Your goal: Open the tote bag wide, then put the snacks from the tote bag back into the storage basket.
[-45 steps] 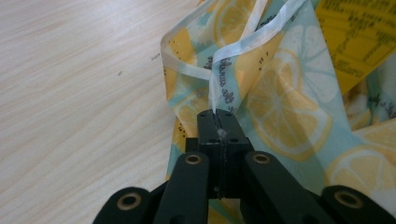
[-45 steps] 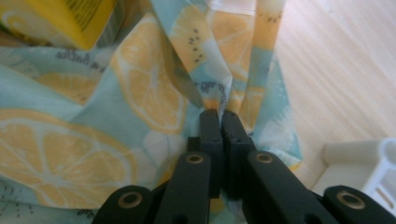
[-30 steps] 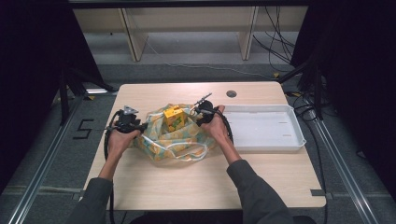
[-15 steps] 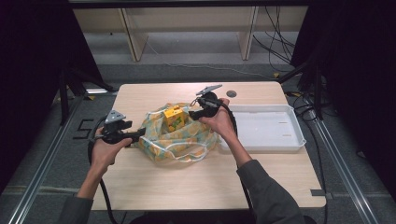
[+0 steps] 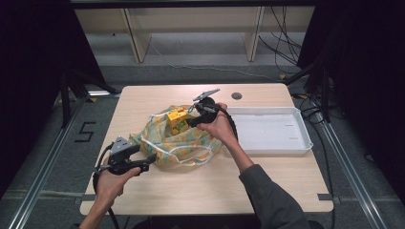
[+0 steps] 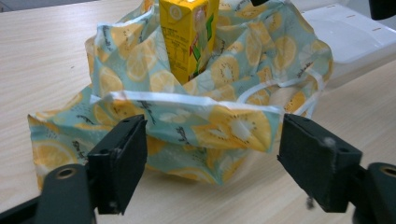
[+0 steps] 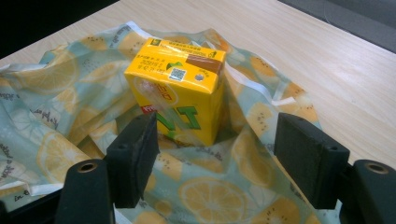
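Note:
A yellow drink carton (image 5: 176, 120) stands upright inside a cloth bag (image 5: 177, 143) printed with lemon and kiwi slices, in the middle of the table. My left gripper (image 5: 152, 160) lies low at the bag's near left corner. Its jaws have just been opening, and the bag's white-trimmed edge (image 6: 187, 116) sits just beyond the open pads (image 6: 122, 158), untouched. My right gripper (image 5: 189, 122) hovers at the carton's right side. Its jaws have also just been opening, with the carton (image 7: 180, 88) ahead of the pads (image 7: 137, 154) and nothing gripped.
A white shallow tray (image 5: 267, 131) lies right of the bag, also seen as the tray (image 6: 345, 32) behind it. A round cable hole (image 5: 236, 96) is in the table's far edge. Bare wood runs along the near side; dark floor and rails flank the table.
My left gripper let go of the bag's left side and drew back toward the near left of the table, jaws wider. My right gripper opened and lifted slightly beside the carton.

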A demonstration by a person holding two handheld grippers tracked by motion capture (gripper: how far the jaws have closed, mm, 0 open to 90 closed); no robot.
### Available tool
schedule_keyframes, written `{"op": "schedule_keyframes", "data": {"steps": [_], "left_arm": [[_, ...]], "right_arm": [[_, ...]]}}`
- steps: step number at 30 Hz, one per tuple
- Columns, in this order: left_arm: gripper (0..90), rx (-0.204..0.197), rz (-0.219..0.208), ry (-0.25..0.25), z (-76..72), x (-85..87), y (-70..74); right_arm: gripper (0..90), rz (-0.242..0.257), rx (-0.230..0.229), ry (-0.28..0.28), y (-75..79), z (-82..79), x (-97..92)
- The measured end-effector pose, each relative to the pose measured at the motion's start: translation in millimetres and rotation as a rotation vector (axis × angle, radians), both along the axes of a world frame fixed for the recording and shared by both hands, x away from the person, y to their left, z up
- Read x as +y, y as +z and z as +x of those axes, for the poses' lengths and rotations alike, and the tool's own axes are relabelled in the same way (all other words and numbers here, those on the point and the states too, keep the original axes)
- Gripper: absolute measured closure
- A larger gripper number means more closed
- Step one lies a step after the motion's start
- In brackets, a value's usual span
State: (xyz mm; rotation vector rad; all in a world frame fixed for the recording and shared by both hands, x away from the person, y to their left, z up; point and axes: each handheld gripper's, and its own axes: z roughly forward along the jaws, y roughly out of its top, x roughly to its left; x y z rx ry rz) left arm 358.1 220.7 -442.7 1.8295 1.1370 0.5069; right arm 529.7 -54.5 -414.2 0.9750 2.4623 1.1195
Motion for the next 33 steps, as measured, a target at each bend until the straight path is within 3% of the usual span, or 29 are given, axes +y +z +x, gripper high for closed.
{"op": "schedule_keyframes", "data": {"steps": [5,6,8,9,10,13,18,21,23,24,25,26,28,30,32,33], "left_arm": [[19.5,-0.007,0.015,-0.009,-14.1,-6.9,-7.0],[19.4,-0.009,0.034,-0.015,-17.2,-7.8,-8.1],[19.2,-0.013,0.031,-0.016,-22.5,-10.3,-11.8],[19.0,-0.019,0.051,-0.015,-25.4,-10.9,-13.0],[18.6,-0.013,0.044,-0.016,-27.8,-12.1,-15.6],[18.6,-0.017,0.076,-0.016,-35.6,-13.3,-24.0],[18.7,0.015,0.105,-0.025,-47.3,-13.6,-42.3],[18.8,0.028,0.112,-0.031,-50.4,-12.2,-47.1],[18.8,0.018,0.144,-0.042,-52.8,-11.5,-48.2],[18.8,0.023,0.113,-0.028,-53.6,-13.5,-49.5],[18.8,0.023,0.108,-0.028,-54.1,-13.6,-50.2],[18.8,0.024,0.114,-0.029,-54.4,-13.4,-50.2],[18.9,0.037,0.16,-0.053,-54.8,-10.5,-49.4],[18.9,0.03,0.134,-0.043,-55.2,-12.9,-51.1],[19.0,0.029,0.128,-0.042,-55.1,-14.3,-52.5],[19.1,0.033,0.138,-0.048,-55.4,-14.2,-52.4]], "right_arm": [[30.9,-0.003,0.01,0.002,-1.5,-2.3,6.4],[30.7,-0.005,0.006,0.006,-1.7,-2.2,7.0],[30.5,0.014,0.014,0.002,-2.6,-2.4,9.3],[30.1,0.022,0.018,0.003,-2.8,-2.6,9.9],[29.9,0.015,0.006,0.004,-3.3,-2.3,10.2],[28.8,0.018,0.0,0.011,-4.1,-2.5,12.7],[27.2,0.013,0.015,0.02,-4.9,-1.1,16.1],[24.6,0.011,0.026,0.023,-5.9,-1.5,19.2],[24.2,0.023,0.02,0.033,-8.2,-0.1,21.9],[23.3,0.018,0.022,0.03,-8.5,0.2,23.3],[22.5,0.029,0.007,0.023,-10.7,0.9,26.2],[21.9,0.026,0.033,0.018,-9.7,1.0,28.1],[20.1,0.024,0.014,0.015,-11.8,3.1,31.2],[18.2,0.039,0.014,0.004,-14.8,5.3,36.5],[16.7,0.03,0.031,-0.007,-15.5,6.5,40.3],[16.7,0.032,0.019,-0.004,-17.4,8.3,42.5]]}}
